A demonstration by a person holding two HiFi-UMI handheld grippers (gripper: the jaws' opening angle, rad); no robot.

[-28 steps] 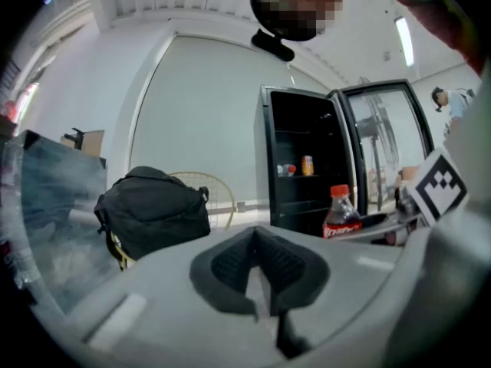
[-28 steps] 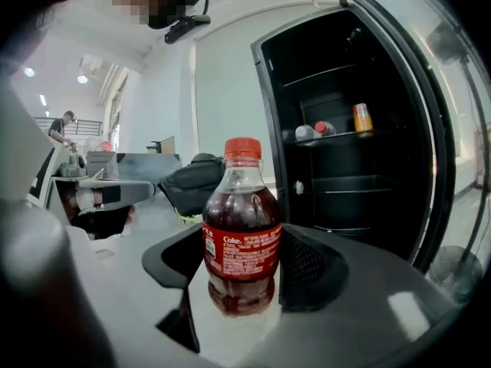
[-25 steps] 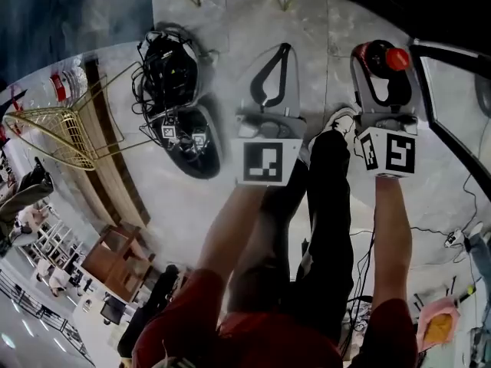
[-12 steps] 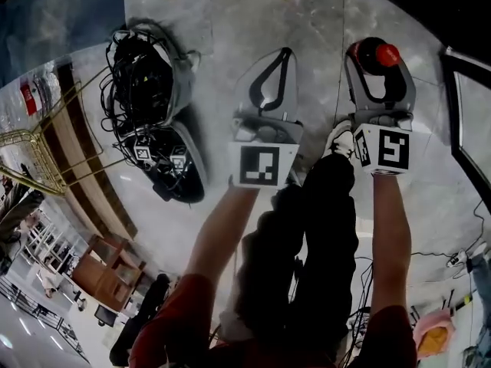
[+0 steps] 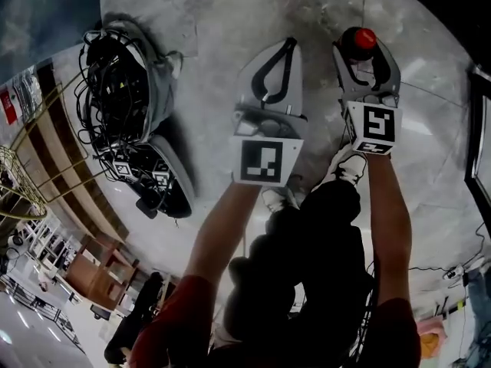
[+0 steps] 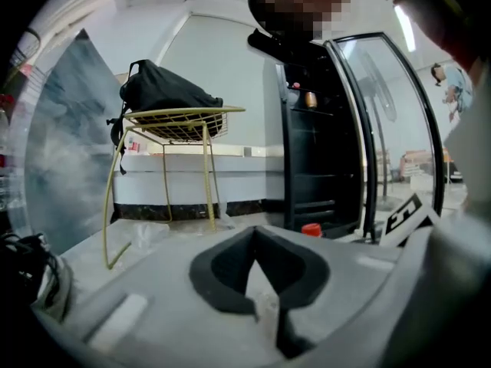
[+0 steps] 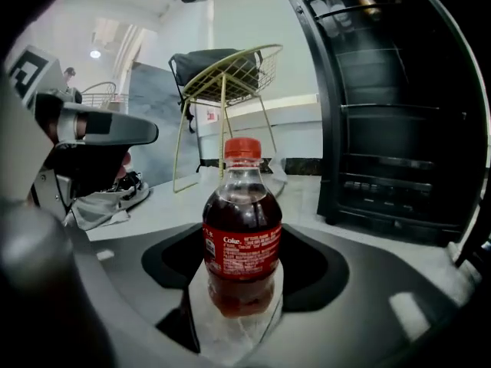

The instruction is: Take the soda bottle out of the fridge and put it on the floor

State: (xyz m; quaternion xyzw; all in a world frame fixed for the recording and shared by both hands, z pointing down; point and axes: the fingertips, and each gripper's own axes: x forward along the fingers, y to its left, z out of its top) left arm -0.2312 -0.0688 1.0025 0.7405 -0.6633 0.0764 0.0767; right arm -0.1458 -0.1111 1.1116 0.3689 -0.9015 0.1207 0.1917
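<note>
Step in hand, by judgement: set-down, with removal from the fridge (image 7: 399, 129) already done.

Fingers of the right gripper (image 5: 360, 52) clenched on the bottle (image 7: 242, 236) at label height, upright, red cap on top. Fingers of the left gripper (image 5: 284, 48) pressed together, grasping nothing, just beside the right one.

Bottle location: outside the fridge, in front of it, low over the floor (image 5: 230, 21). Contact between base and floor not discernible in any view.

Next move, as judged:
- Bring down vertically until seated flat on the floor.
- Release the right fingers only once seated.
- Withdraw straight back, without brushing the label and tipping the bottle.
- Keep clear of the open door (image 6: 383, 121).

Count:
- bottle: one, in the grip
- grippers: two
- fridge: one, door open, a few small items on the upper shelves, number not readable
- wire stand (image 6: 184, 121): one, bearing one black bag (image 6: 165, 90)
- cable heap (image 5: 123, 90): one, on the floor at left
</note>
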